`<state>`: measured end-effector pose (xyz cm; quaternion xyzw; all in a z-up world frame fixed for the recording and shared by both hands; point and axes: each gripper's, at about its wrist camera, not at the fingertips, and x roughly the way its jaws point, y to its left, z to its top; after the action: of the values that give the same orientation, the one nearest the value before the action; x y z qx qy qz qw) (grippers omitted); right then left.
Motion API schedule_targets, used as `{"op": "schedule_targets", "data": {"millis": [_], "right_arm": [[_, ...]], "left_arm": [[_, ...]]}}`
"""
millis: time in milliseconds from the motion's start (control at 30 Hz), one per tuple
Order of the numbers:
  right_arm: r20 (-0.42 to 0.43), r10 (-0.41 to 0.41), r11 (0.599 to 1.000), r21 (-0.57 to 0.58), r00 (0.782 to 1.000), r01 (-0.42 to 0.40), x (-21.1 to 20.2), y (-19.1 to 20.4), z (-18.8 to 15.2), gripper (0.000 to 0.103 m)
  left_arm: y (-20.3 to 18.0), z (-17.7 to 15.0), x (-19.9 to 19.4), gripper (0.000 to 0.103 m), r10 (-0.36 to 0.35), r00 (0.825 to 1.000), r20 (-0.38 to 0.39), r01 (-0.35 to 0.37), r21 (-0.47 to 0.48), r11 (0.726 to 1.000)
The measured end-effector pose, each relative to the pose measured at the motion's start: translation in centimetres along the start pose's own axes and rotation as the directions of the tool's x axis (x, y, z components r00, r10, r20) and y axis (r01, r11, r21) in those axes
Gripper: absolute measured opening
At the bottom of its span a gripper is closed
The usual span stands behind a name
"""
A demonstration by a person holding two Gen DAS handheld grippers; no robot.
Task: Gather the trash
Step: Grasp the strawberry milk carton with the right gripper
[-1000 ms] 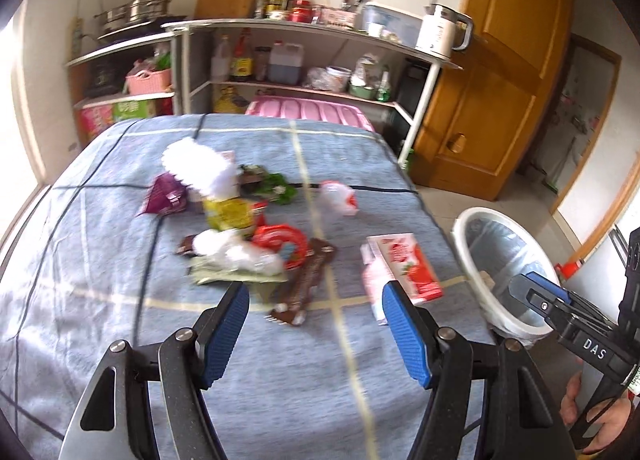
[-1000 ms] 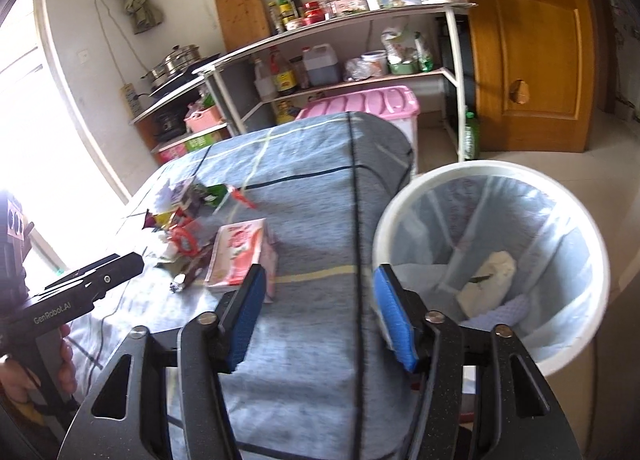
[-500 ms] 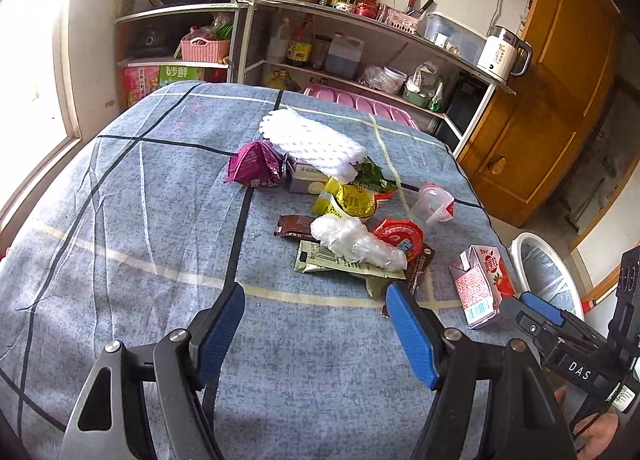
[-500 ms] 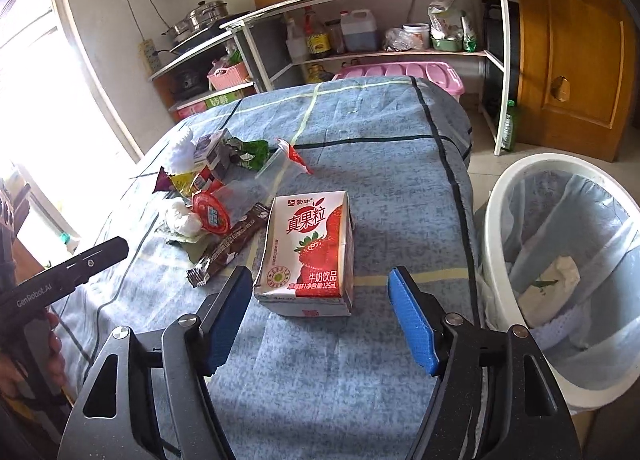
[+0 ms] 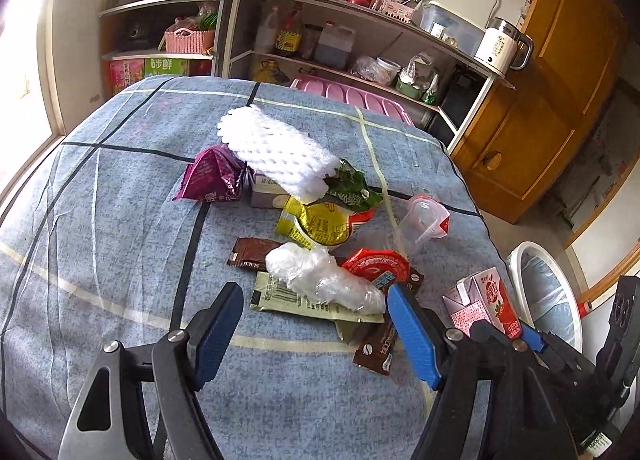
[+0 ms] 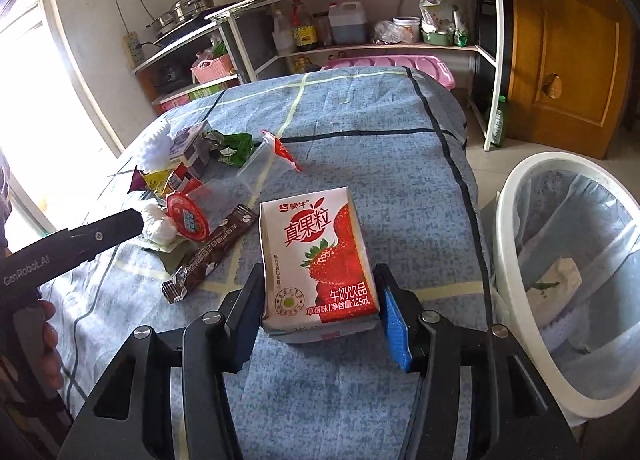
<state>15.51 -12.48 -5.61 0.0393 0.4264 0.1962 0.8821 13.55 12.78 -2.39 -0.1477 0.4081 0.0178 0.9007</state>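
A strawberry milk carton (image 6: 320, 260) lies on the blue checked table cloth (image 6: 360, 140). My right gripper (image 6: 318, 318) is open with its jaws on either side of the carton, close to its sides. The carton also shows in the left wrist view (image 5: 486, 302). My left gripper (image 5: 316, 334) is open and empty, just short of a clear crumpled plastic bag (image 5: 320, 278) in the trash pile. The pile holds a white foam net (image 5: 276, 150), a purple wrapper (image 5: 214, 178), a yellow wrapper (image 5: 316, 222), a red lid (image 5: 378, 266), a brown stick wrapper (image 6: 212, 252) and a plastic cup (image 5: 424, 220).
A white bin with a liner (image 6: 568, 268) stands on the floor right of the table, holding some paper. Metal shelves with bottles and pots (image 5: 320, 40) stand behind the table. A pink plastic box (image 6: 392, 62) and a wooden door (image 6: 568, 40) are beyond.
My right gripper has moved forward so that its jaws now flank the milk carton. My left gripper has moved closer to the trash pile.
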Motion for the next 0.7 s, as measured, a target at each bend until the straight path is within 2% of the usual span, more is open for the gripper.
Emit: {"op": "schedule_targets", "data": {"millis": [100, 267, 333, 467, 633, 700], "right_arm": [[0.003, 0.009, 1.0, 0.008, 1.0, -0.009, 0.0, -0.1, 0.0, 0.054], [0.006, 0.008, 1.0, 0.003, 1.0, -0.008, 0.0, 0.2, -0.1, 0.054], [0.006, 0.009, 1.0, 0.005, 1.0, -0.009, 0.0, 0.2, -0.1, 0.054], [0.009, 0.011, 1.0, 0.01, 1.0, -0.011, 0.0, 0.2, -0.2, 0.054], [0.011, 0.015, 1.0, 0.008, 1.0, -0.015, -0.1, 0.3, -0.3, 0.054], [0.011, 0.016, 1.0, 0.009, 1.0, -0.016, -0.1, 0.3, -0.3, 0.054]], "left_arm": [[-0.5, 0.4, 0.8, 0.074, 0.008, 1.0, -0.004, -0.008, -0.002, 1.0], [-0.3, 0.7, 2.3, 0.074, 0.075, 0.997, -0.022, -0.076, -0.024, 0.997], [0.1, 0.6, 2.7, 0.074, 0.124, 0.992, -0.035, -0.125, -0.019, 0.992], [1.5, 0.2, 2.1, 0.074, 0.174, 0.984, -0.035, -0.175, -0.022, 0.984], [3.2, -0.3, 1.1, 0.074, 0.185, 0.983, -0.015, -0.186, -0.044, 0.982], [3.7, -0.3, 1.0, 0.074, 0.162, 0.987, -0.015, -0.163, -0.053, 0.985]]}}
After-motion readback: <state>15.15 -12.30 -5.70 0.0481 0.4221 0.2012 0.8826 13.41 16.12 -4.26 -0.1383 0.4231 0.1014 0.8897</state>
